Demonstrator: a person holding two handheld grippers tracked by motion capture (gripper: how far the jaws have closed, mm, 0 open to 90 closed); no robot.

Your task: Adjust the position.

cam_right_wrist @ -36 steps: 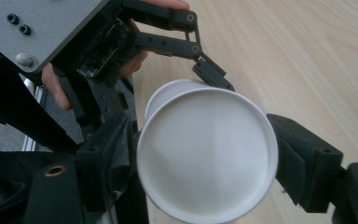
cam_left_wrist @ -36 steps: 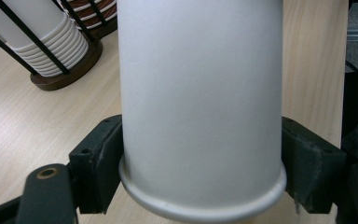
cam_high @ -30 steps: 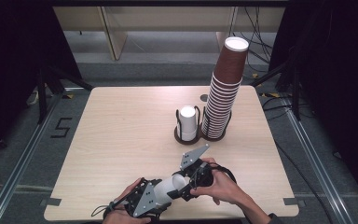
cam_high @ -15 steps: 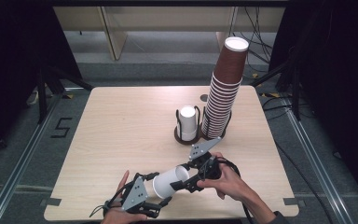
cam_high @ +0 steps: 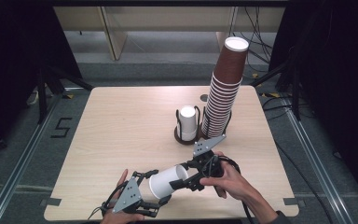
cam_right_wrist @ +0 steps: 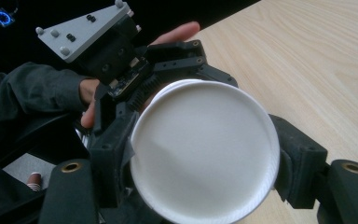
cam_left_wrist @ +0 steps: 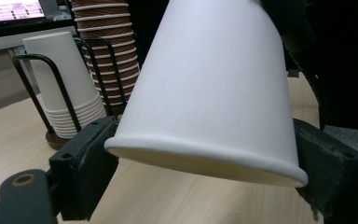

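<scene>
white cup (cam_high: 167, 182): lay on its side just above the near edge of the table (cam_high: 121, 121), at about 6 o'clock of the tabletop in the high view, held between the two grippers; its wide rim faced the person's left, its closed bottom the right.
right gripper (cam_high: 186, 179): at 3 o'clock of the cup, in the person's right hand (cam_high: 228, 179); its jaws stood closed against the cup's bottom end, one pad on each side of the round base in the right gripper view – the cup was in its grip.
left gripper (cam_high: 156, 189): at 8 o'clock of the cup, in the left hand (cam_high: 121, 179); its jaws had just been opening, and in the left gripper view they stood either side of the cup's rim (cam_left_wrist: 205, 161) – the right pad right at the rim, the left pad just beside it; whether they pressed on it i could not tell.
cup holder (cam_high: 186, 135): a black wire stand at 12 o'clock of the held cup, well apart from it, with a short stack of white cups (cam_high: 188, 122) in it.
brown cups (cam_high: 223, 93): a tall, slightly leaning stack in the stand's other bay, at 3 o'clock of the white stack and just beside it.
</scene>
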